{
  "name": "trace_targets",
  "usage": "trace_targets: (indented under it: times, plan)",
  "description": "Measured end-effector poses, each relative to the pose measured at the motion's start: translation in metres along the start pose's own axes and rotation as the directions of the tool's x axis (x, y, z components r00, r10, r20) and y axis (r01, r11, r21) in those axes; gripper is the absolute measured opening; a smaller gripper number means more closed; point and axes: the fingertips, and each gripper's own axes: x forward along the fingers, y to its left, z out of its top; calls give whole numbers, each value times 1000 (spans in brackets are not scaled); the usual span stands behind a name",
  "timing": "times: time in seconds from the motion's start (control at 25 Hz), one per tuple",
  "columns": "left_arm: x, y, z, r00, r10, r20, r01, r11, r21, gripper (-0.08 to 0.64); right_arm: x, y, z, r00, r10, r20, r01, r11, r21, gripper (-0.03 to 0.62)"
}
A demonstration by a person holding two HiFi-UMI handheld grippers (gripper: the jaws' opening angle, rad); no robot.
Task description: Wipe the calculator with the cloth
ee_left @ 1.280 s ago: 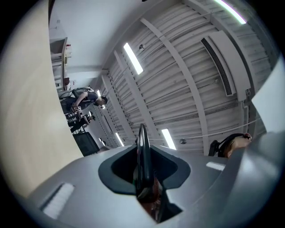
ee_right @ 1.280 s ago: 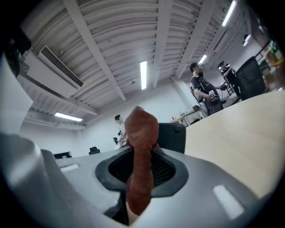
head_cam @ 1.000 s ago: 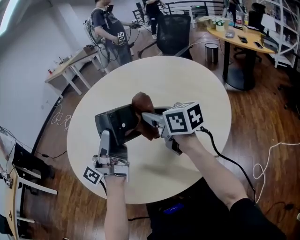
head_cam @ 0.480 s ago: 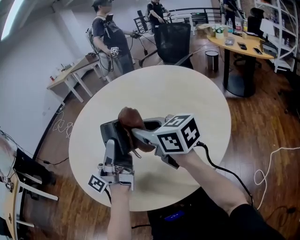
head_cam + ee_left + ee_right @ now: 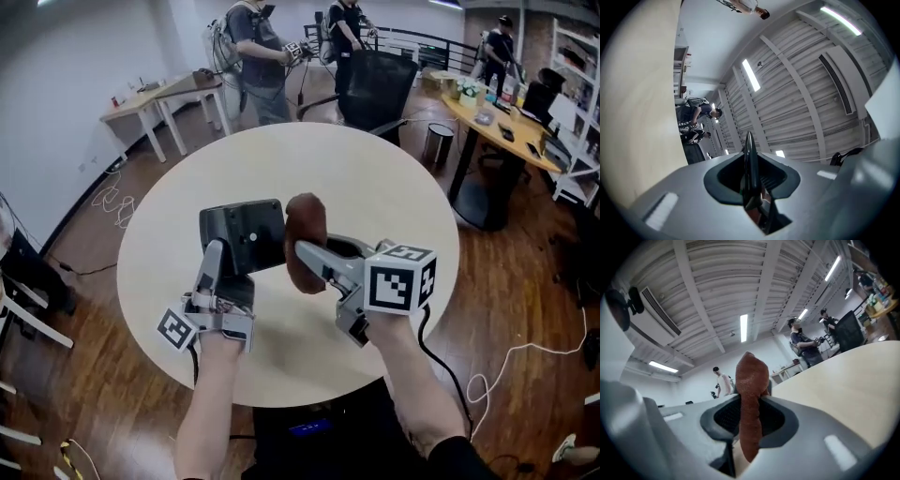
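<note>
Left gripper (image 5: 218, 255) jaws narrow, clamped on near edge of calculator (image 5: 242, 232), which is tilted above round table (image 5: 375, 178). Right gripper (image 5: 309, 255) pinches bunched brown cloth (image 5: 305, 234) just right of calculator.

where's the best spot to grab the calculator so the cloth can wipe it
The near edge, from the person's side, jaws across its thickness. The calculator is a thin flat slab, tilted up, so an edge pinch likely holds it and leaves the broad face free for the cloth. The left gripper grips it that way.
</note>
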Motion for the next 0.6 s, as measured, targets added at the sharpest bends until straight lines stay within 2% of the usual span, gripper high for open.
trace_targets:
  times: [0.08,0.16,0.28,0.44,0.6]
  plan:
    - [1,0,2,1000,3,5,-3,1000,-8,86,17,32,-9,997,67,-45,-69,997,-36,89]
    - [4,-5,1,1000,-8,1,8,1000,-16,86,33,46,-19,992,72,-105,-82,992,-99,90]
    - [5,-14,-4,999,-38,-12,38,999,-16,86,41,30,-29,988,-9,-154,-17,985,-170,89]
    - [3,-17,-4,998,-50,-27,50,999,-3,86,29,-14,-28,981,-116,-156,92,984,-156,91]
    - [3,-14,-6,999,-47,-1,47,999,-21,85,7,-68,-27,959,-240,-152,219,965,-143,91]
